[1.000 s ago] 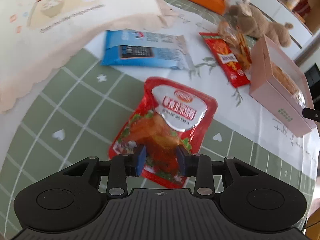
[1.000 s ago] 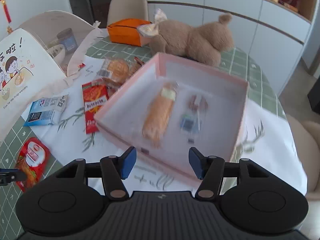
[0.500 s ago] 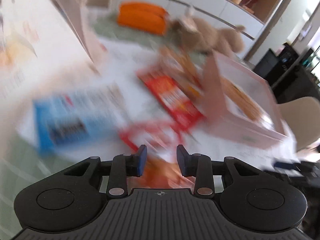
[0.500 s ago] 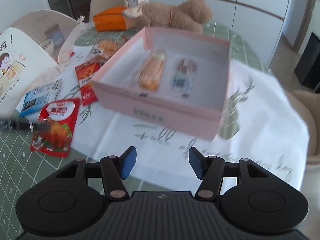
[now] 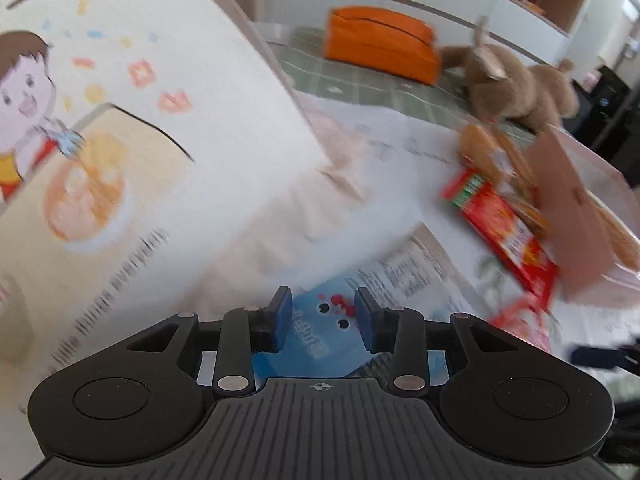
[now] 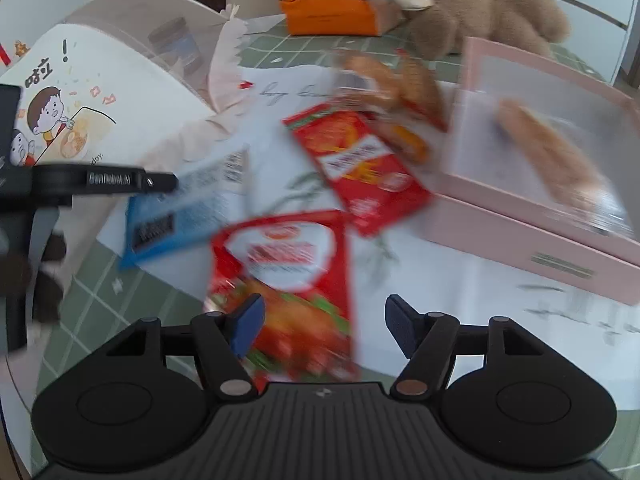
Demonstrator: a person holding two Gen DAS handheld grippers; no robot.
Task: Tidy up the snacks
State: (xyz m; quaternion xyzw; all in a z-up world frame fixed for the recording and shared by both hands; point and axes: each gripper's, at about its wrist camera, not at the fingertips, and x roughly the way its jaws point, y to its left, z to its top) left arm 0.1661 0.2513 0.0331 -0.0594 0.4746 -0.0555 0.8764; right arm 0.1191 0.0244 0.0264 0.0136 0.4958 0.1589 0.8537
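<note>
My left gripper (image 5: 322, 316) hovers over a blue snack packet (image 5: 332, 332) lying on the white cloth. Its jaws are opening a little and straddle the packet without pressing it. In the right wrist view, one dark finger (image 6: 120, 180) of that gripper reaches over the same blue packet (image 6: 180, 216). My right gripper (image 6: 324, 316) hangs above a red chicken-snack packet (image 6: 288, 264). Its jaws are opening, the packet shows between them, and the pads do not touch it. A long red packet (image 6: 360, 168) lies beside the pink box (image 6: 540, 240), which holds a bread-like snack (image 6: 548, 156).
A clear bag of biscuits (image 6: 392, 80) leans by the box's left wall. A brown plush toy (image 6: 492, 12) and an orange pouch (image 6: 332, 8) lie at the back. A cartoon-printed tote bag (image 5: 120, 140) fills the left side. The green checked tablecloth (image 6: 100, 280) shows at the front left.
My left gripper moved off the red chicken packet to the blue packet. My right gripper swung left from the pink box to the red chicken packet, and its jaws stand wider.
</note>
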